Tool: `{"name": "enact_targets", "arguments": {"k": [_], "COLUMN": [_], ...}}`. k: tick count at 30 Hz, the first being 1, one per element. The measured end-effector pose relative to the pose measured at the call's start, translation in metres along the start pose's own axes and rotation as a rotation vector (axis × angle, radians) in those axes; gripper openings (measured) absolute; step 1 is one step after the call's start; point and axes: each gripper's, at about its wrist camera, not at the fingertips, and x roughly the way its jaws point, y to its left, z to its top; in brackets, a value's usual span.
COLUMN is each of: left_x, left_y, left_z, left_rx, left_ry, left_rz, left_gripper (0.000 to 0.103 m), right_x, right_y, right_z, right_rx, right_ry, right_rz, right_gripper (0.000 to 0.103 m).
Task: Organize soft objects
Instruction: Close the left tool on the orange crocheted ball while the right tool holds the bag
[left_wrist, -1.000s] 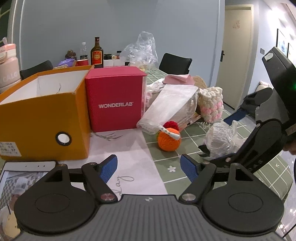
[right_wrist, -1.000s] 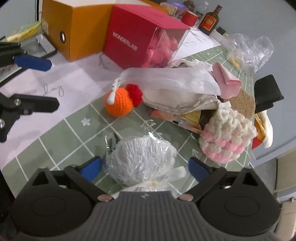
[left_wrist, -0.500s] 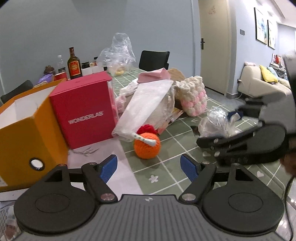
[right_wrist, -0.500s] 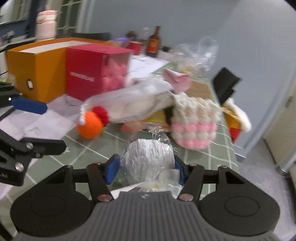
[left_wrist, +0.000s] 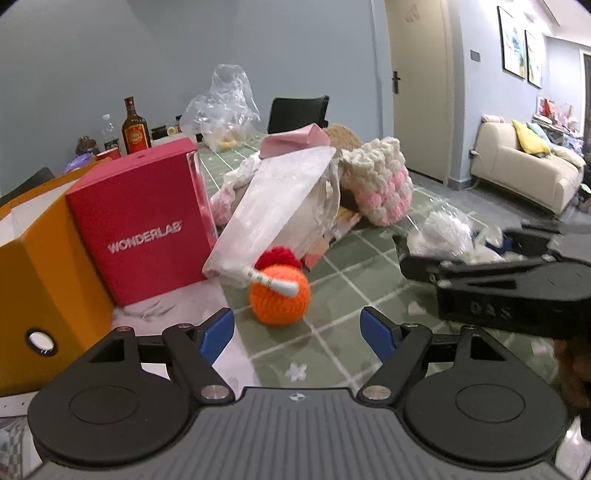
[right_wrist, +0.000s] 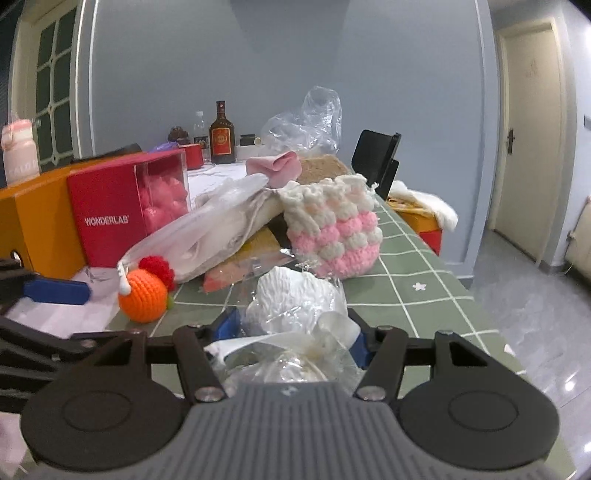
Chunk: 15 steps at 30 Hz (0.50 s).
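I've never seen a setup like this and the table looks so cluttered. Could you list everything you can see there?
crocheted ball: one, orange with red tuft, on the green tablecloth
wrapped white bundle: one, white in clear plastic, between the right gripper's pads
crocheted pouch: one, cream and pink, behind the bundle
clear sleeve: one, whitish, leaning on the pile
WONDERLAB box: one, red, beside the orange box
orange box: one, far left
bottle: one, brown, far end
clear bag: one, far end
left gripper: open, empty
right gripper: shut on the bundle
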Motion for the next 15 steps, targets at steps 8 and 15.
{"name": "enact_targets", "arguments": {"k": [8,15], "left_x": [0.023,0.02], "left_y": [0.008,0.01], "left_z": [0.012,0.011], "left_rx": [-0.104,-0.126], "left_ry": [0.037,0.071], "left_rz": [0.111,0.084], "left_gripper": [0.079,0.045], "right_x": [-0.002,-0.002], "right_y": [-0.003,-0.01], "right_z": [-0.002,-0.003], "right_rx": [0.024,0.06], "right_ry": [-0.004,-0.002], "right_rz": [0.053,0.087], "right_gripper": [0.06,0.06]}}
